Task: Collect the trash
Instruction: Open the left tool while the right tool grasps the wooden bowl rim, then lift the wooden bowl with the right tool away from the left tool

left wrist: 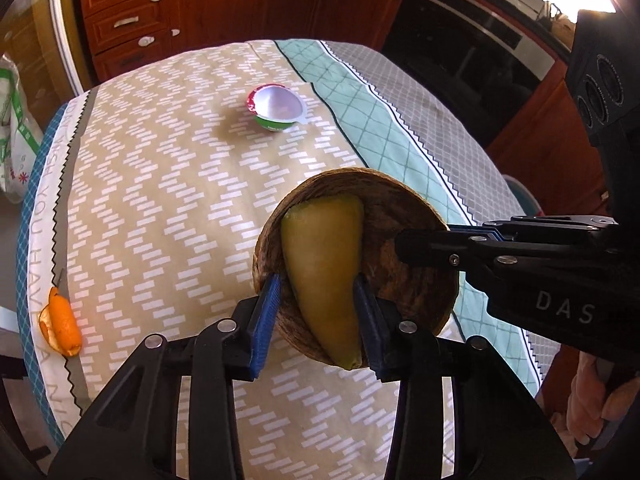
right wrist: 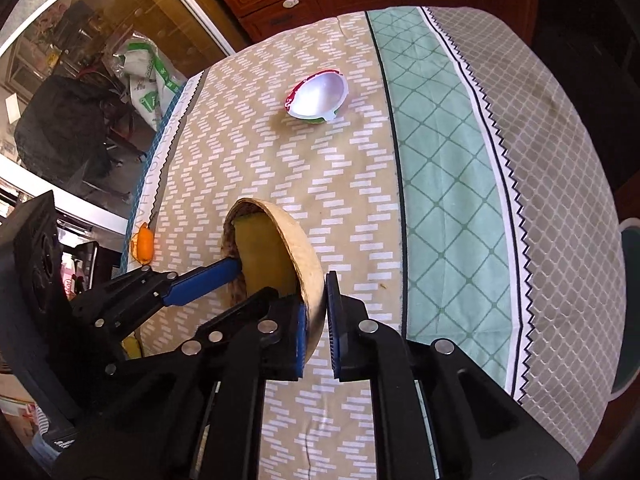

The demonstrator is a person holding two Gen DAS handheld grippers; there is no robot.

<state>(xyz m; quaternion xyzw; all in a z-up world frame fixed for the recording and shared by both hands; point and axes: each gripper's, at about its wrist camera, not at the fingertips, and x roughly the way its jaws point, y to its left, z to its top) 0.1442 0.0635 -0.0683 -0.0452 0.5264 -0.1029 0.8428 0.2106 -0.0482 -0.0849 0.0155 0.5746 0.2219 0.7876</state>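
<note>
- Left wrist view: my left gripper (left wrist: pixel 316 312) has its jaws set either side of a yellow-green rind wedge (left wrist: pixel 324 268) that lies in a coconut-shell bowl (left wrist: pixel 404 272). The blue pads sit against the wedge's flanks; I judge it clamped, though the far pad is partly hidden and the bite may be light.
- Same view: my right gripper (left wrist: pixel 404 248) comes in from the right, jaws together on the bowl's rim. The bowl is tipped up, apparently off the table (left wrist: pixel 168 216).
- Handling, by judgement: the wedge looks light, soft-fleshed and possibly moist, so it may slip or bruise. Hold it across the thick middle, not at the tapered tip.
- Same view: an empty yoghurt cup (left wrist: pixel 276 108) lies tipped on the cloth, well apart. An orange peel (left wrist: pixel 60 324) sits at the table's near-left edge.
- Right wrist view: my right gripper (right wrist: pixel 318 320) is clamped on the bowl (right wrist: pixel 296 252) wall, one pad inside, one outside. The shell looks stiff, light and smooth outside; a rim pinch holds it, but it could pivot.
- Same view: the left gripper's blue finger (right wrist: pixel 204 282) reaches into the bowl beside the wedge (right wrist: pixel 264 260).
- Same view: the cup (right wrist: pixel 318 100), thin and crushable, wants a gentle rim grip. The peel (right wrist: pixel 143 245) is limp and small.
</note>
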